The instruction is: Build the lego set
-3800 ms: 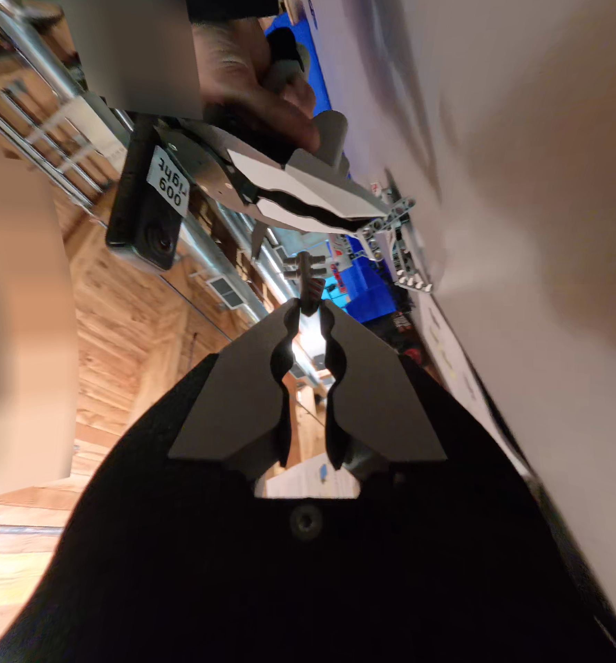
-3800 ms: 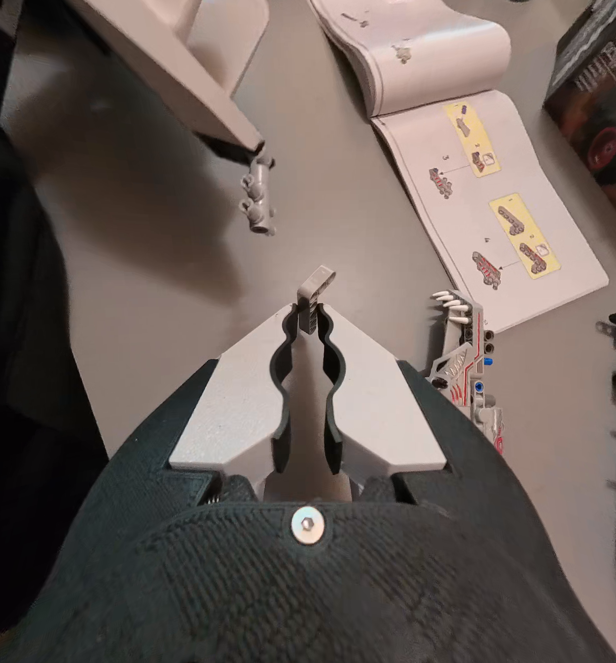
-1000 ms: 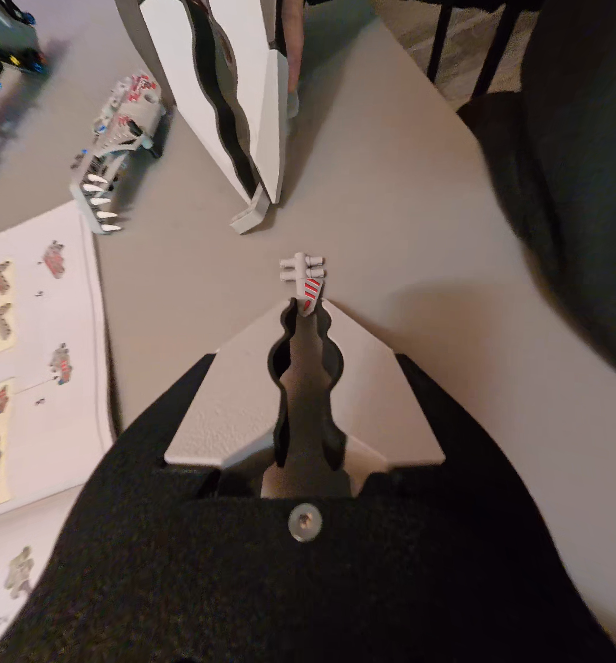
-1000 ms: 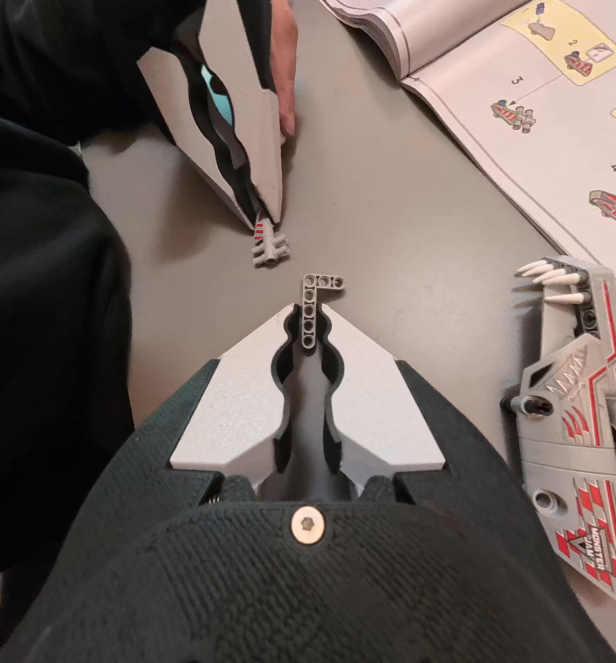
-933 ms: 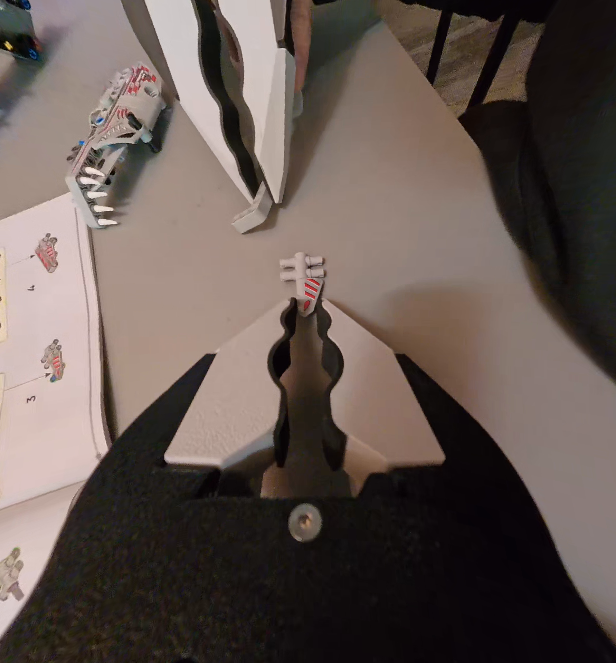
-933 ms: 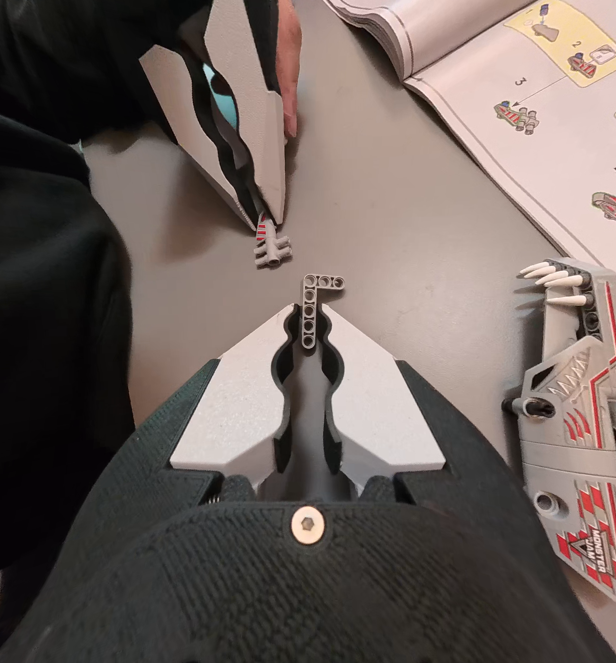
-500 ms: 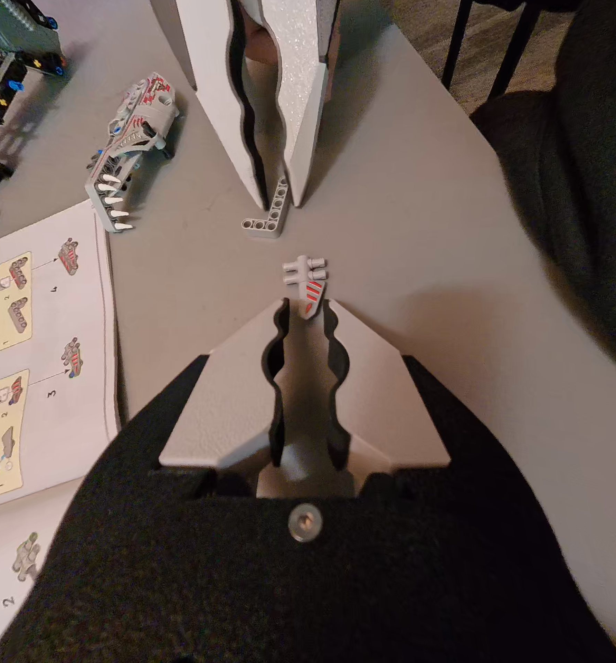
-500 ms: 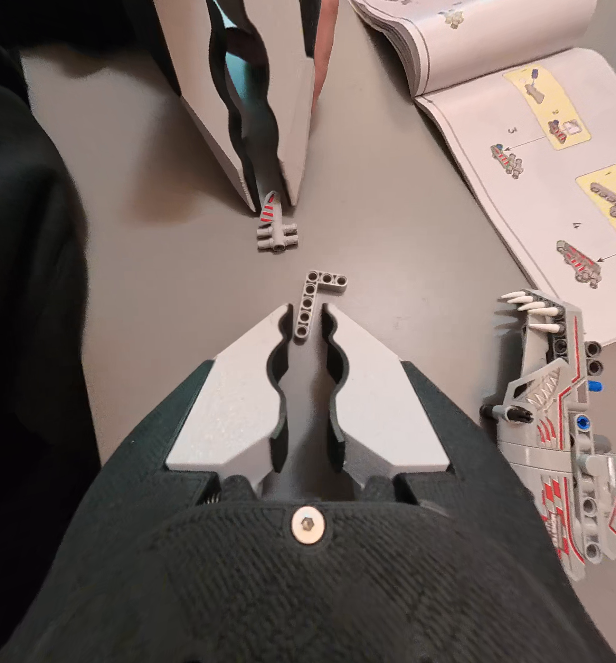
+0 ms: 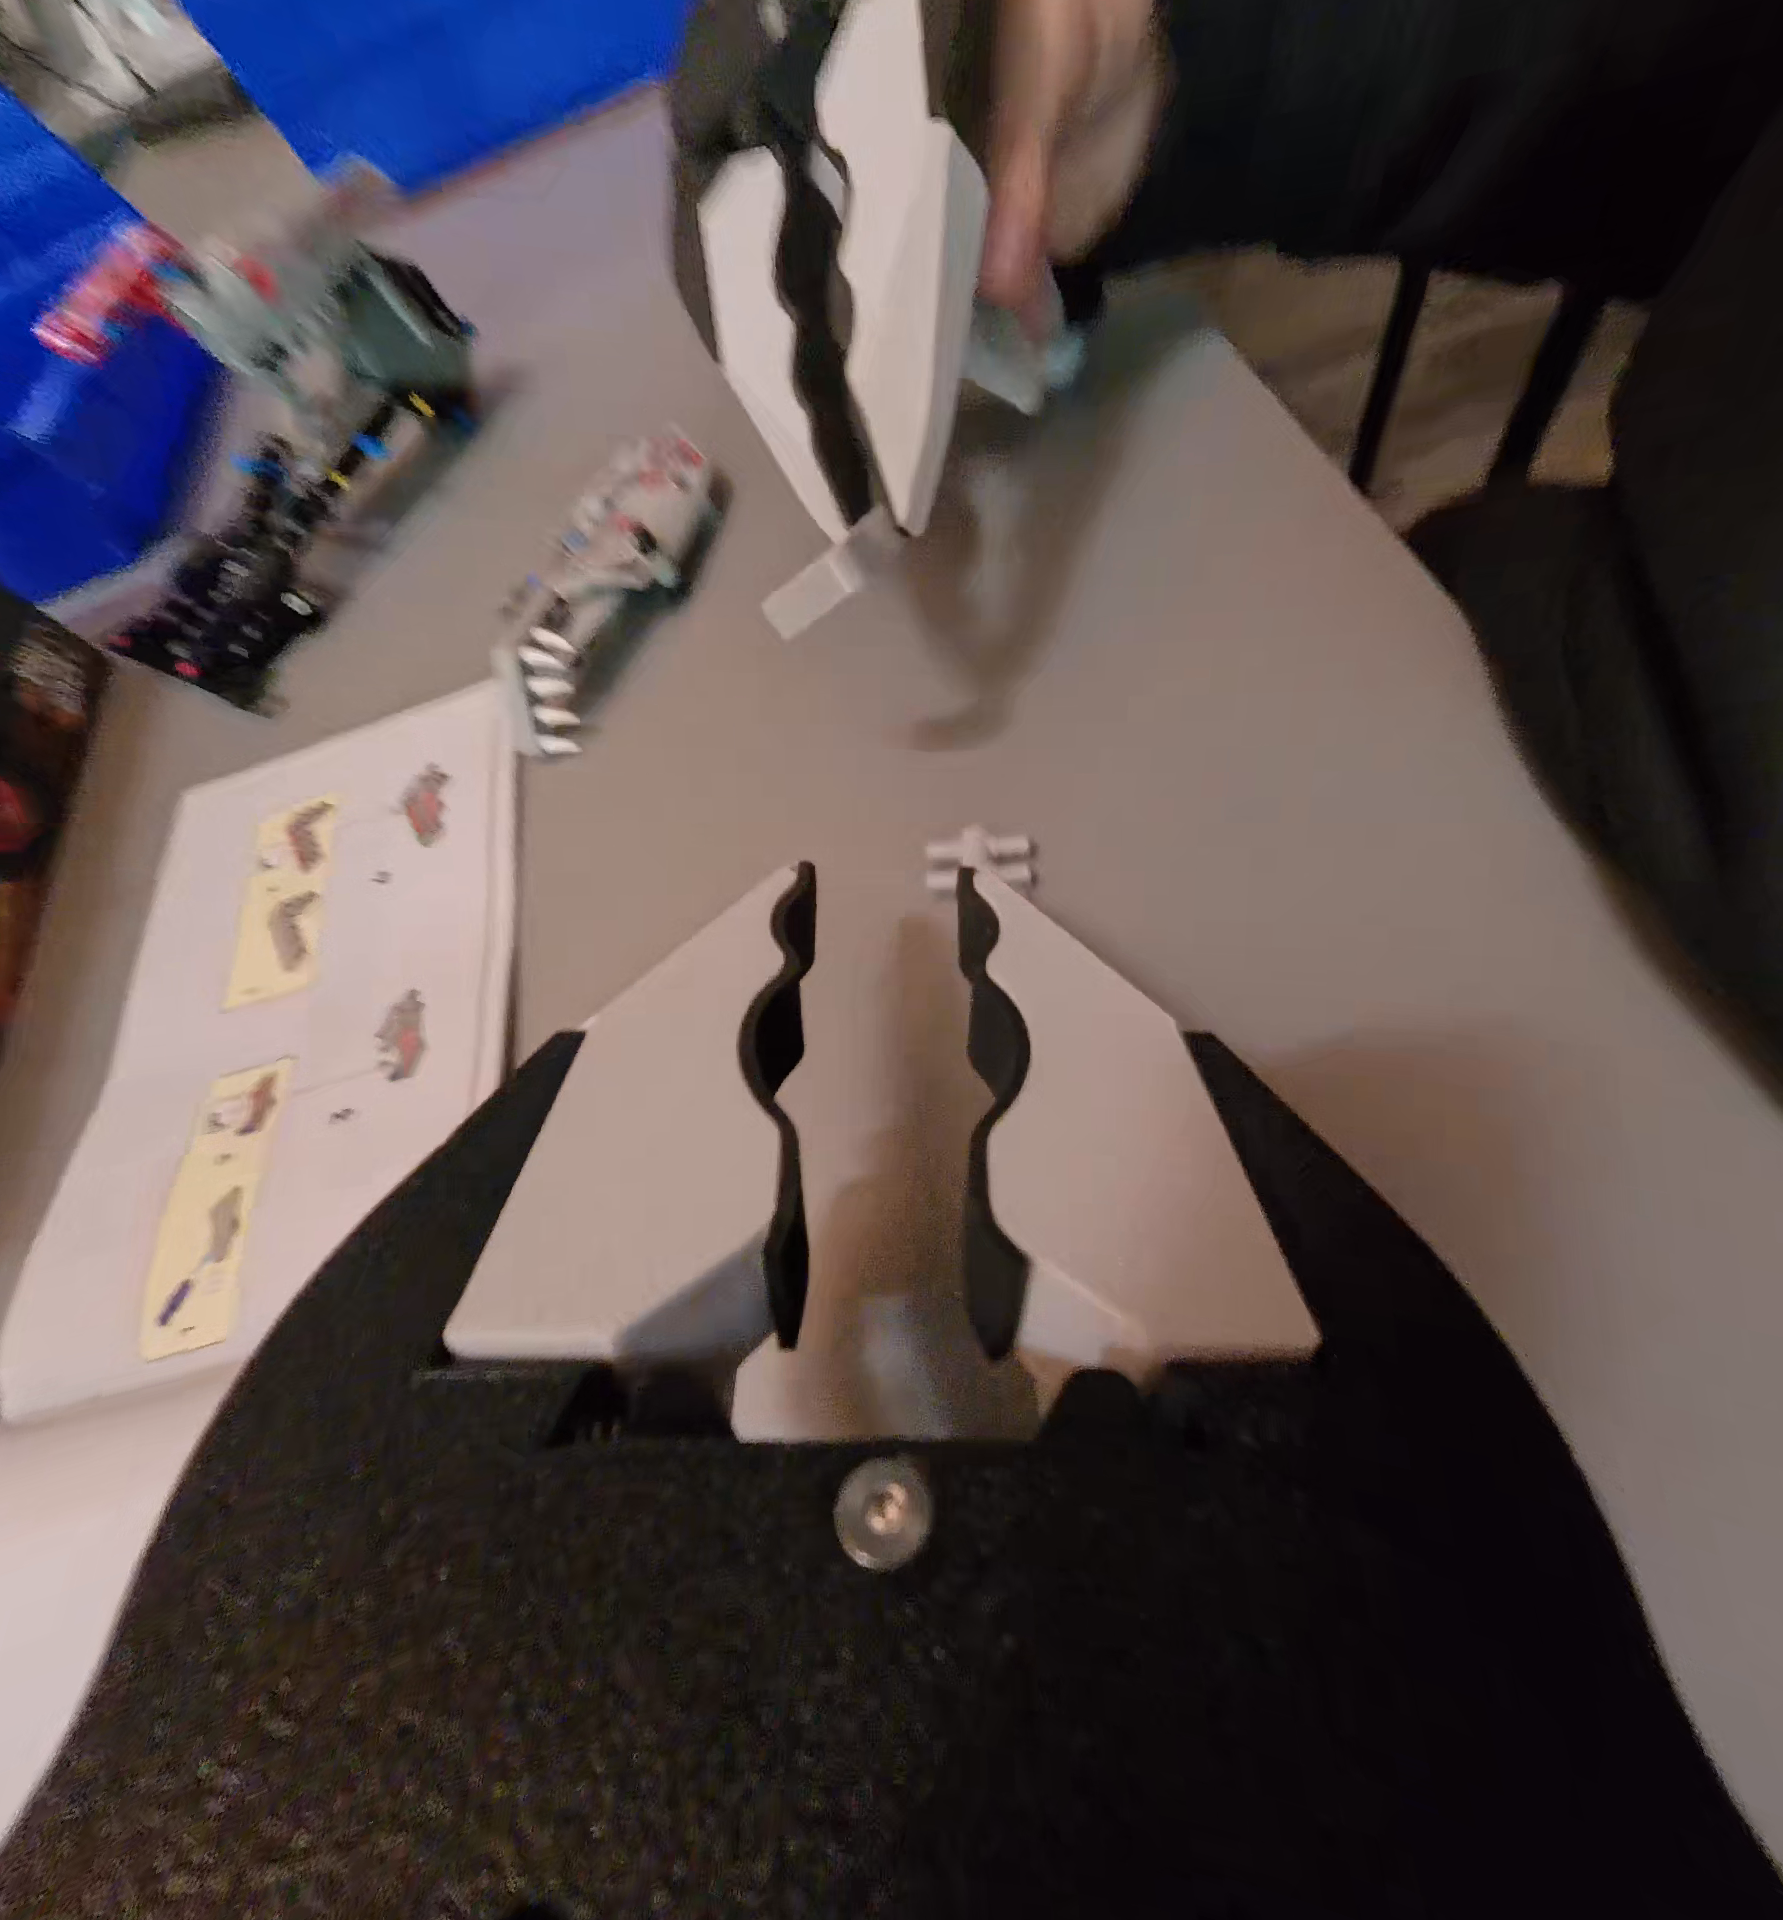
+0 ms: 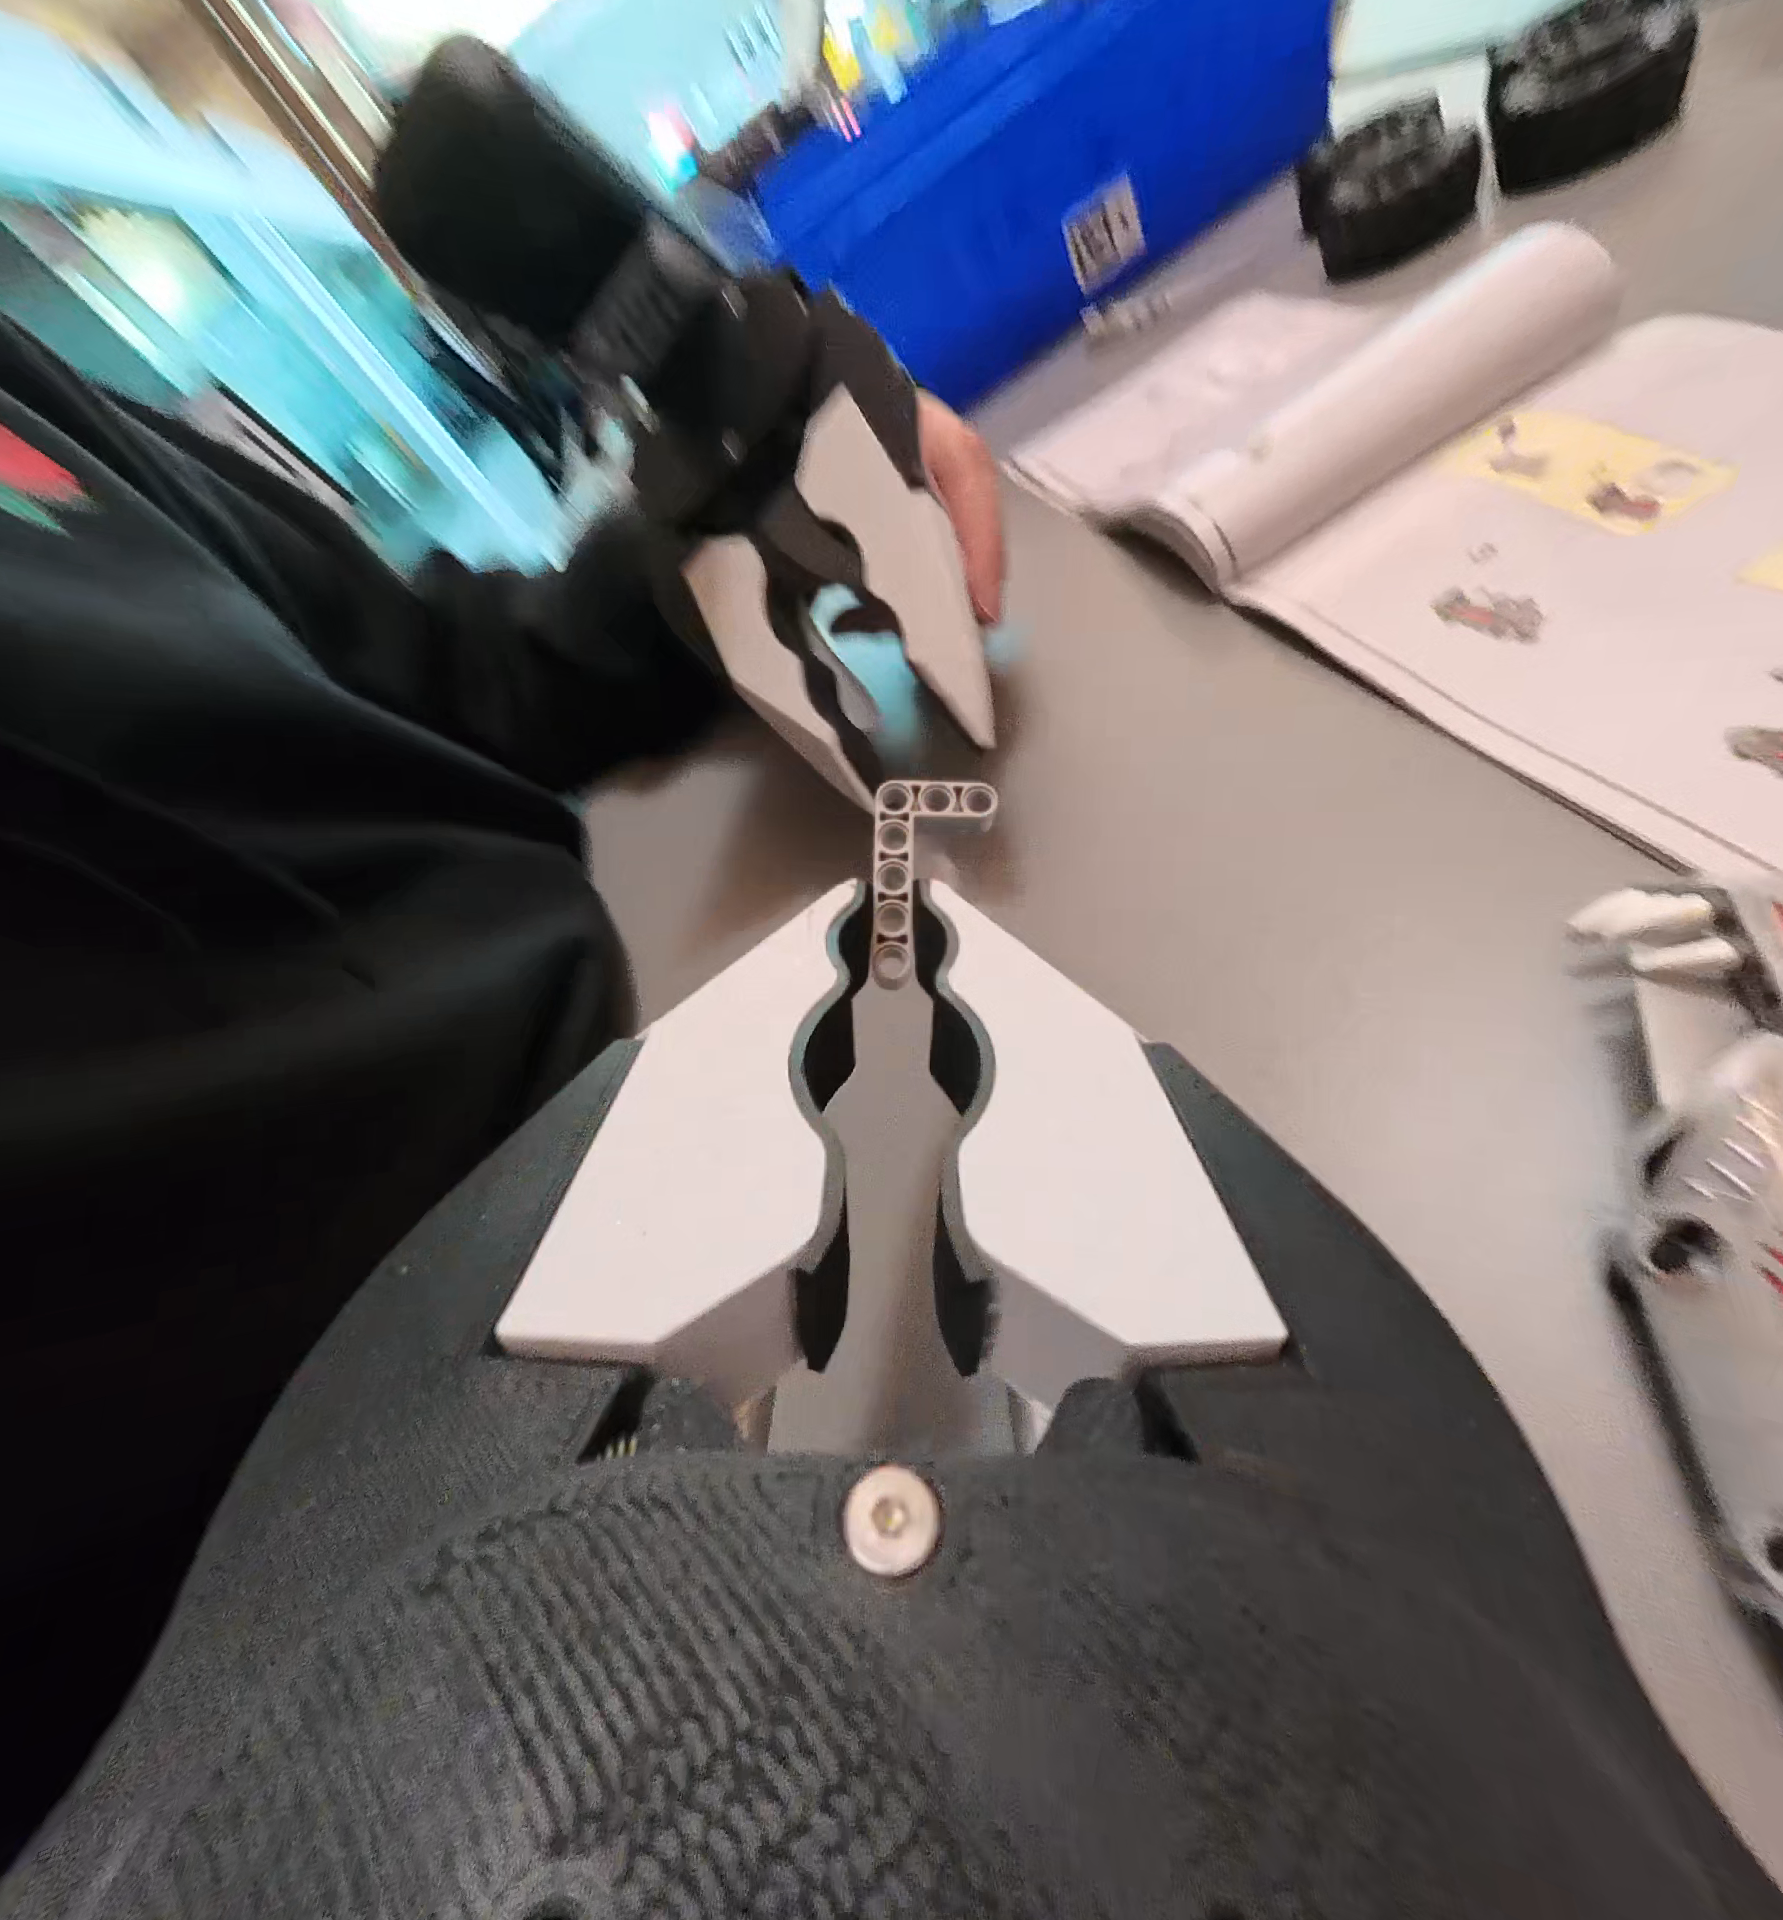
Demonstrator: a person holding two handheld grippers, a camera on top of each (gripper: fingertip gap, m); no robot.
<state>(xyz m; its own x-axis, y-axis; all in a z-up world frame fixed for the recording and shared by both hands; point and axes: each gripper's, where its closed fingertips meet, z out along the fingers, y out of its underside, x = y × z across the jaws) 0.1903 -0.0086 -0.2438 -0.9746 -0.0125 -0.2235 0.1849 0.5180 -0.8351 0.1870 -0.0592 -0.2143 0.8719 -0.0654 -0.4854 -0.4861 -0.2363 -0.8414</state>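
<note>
The right claw (image 10: 892, 894) gripped a grey L-shaped beam (image 10: 908, 862) by its long arm above the grey tabletop (image 10: 1282, 935). The left claw (image 9: 885, 883) stood wide and empty, a small grey connector piece (image 9: 975, 857) lying on the tabletop just beyond its right fingertip. An open instruction booklet (image 9: 274, 1029) and toothed lego assembly (image 9: 612, 582) lay nearby.

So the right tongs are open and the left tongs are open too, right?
Not quite. The right tongs are shut on the grey L-shaped beam, as the right wrist view shows. The left tongs are open.
</note>
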